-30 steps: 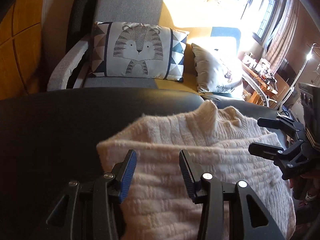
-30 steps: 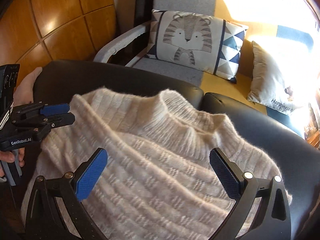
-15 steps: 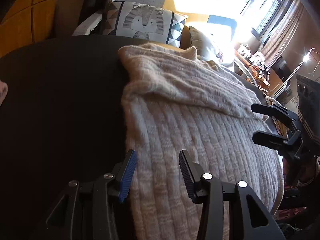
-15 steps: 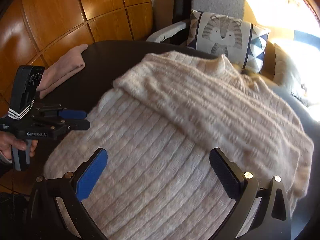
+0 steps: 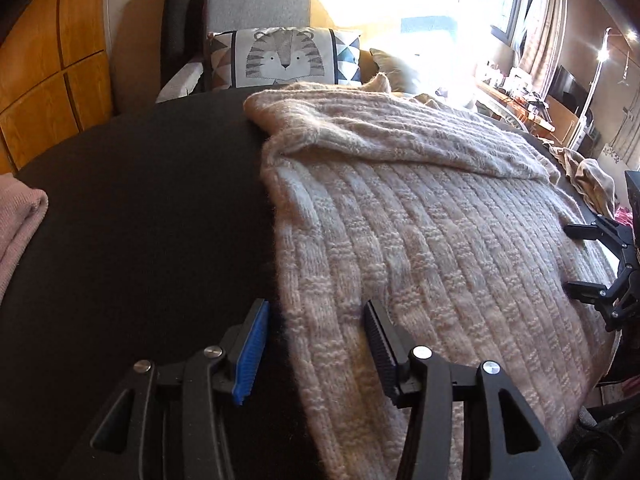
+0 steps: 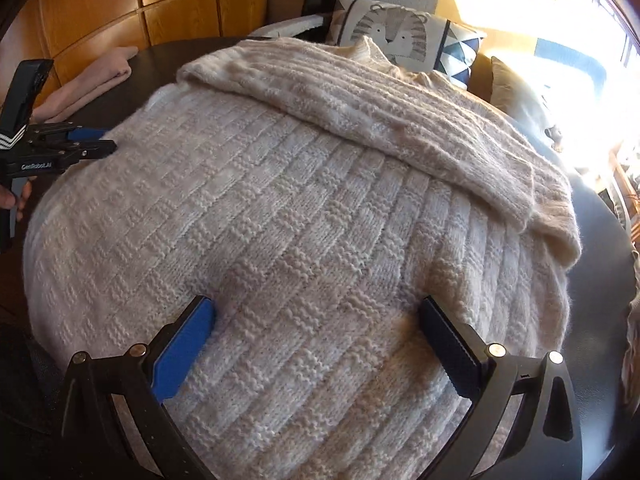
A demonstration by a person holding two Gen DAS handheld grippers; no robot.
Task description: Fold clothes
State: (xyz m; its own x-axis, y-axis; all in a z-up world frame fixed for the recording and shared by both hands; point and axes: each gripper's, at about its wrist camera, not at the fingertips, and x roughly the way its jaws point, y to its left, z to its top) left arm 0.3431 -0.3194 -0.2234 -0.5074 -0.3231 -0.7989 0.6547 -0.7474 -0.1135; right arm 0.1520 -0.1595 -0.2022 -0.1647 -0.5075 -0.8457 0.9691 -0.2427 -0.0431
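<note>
dark table (image 5: 140, 220), sweater (image 5: 420, 248) perhaps nearer

I hold my left gripper (image 5: 316, 344) tilted downward, its jaws part open and just widened, nothing pinched between them. My right gripper (image 6: 316, 344) also tilts downward, its fingers (image 6: 182, 350) spread wide. My hand (image 6: 16, 200) grips the left handle.
</note>
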